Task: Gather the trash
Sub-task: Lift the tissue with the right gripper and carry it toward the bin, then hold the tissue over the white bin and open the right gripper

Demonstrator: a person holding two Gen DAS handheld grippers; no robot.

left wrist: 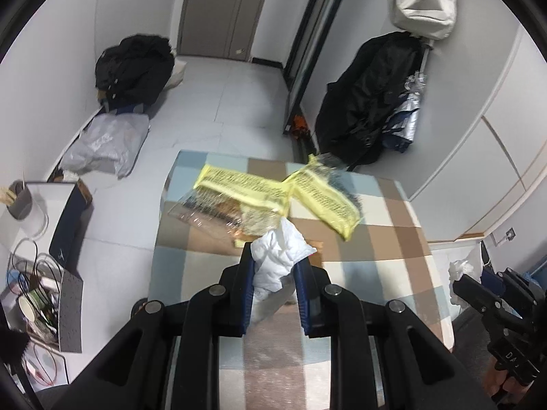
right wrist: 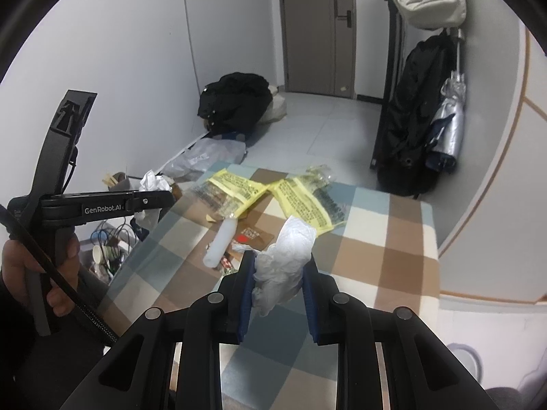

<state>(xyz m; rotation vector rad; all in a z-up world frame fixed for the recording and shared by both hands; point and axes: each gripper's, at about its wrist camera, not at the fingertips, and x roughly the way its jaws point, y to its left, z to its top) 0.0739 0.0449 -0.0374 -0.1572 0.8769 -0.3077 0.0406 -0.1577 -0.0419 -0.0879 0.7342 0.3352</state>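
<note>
My left gripper [left wrist: 275,259] is shut on a crumpled white tissue [left wrist: 277,253] above the checkered table [left wrist: 393,239]; it also shows at the left of the right wrist view [right wrist: 154,193], holding the tissue [right wrist: 152,181]. My right gripper [right wrist: 278,266] is shut on a crumpled white plastic glove [right wrist: 285,256]; it shows at the right edge of the left wrist view [left wrist: 458,280]. On the table lie two yellow printed wrappers [left wrist: 246,184] [right wrist: 304,205], a clear plastic wrapper [left wrist: 205,208], a white plastic bottle [right wrist: 220,239] on its side and a brown card [right wrist: 253,235].
Left of the table is a box of cables and paper cups [left wrist: 34,294] and a dark box [left wrist: 68,218]. On the floor lie a grey plastic bag [left wrist: 106,143] and a black coat [left wrist: 133,65]. A black bag and umbrella [right wrist: 420,119] hang at the right wall.
</note>
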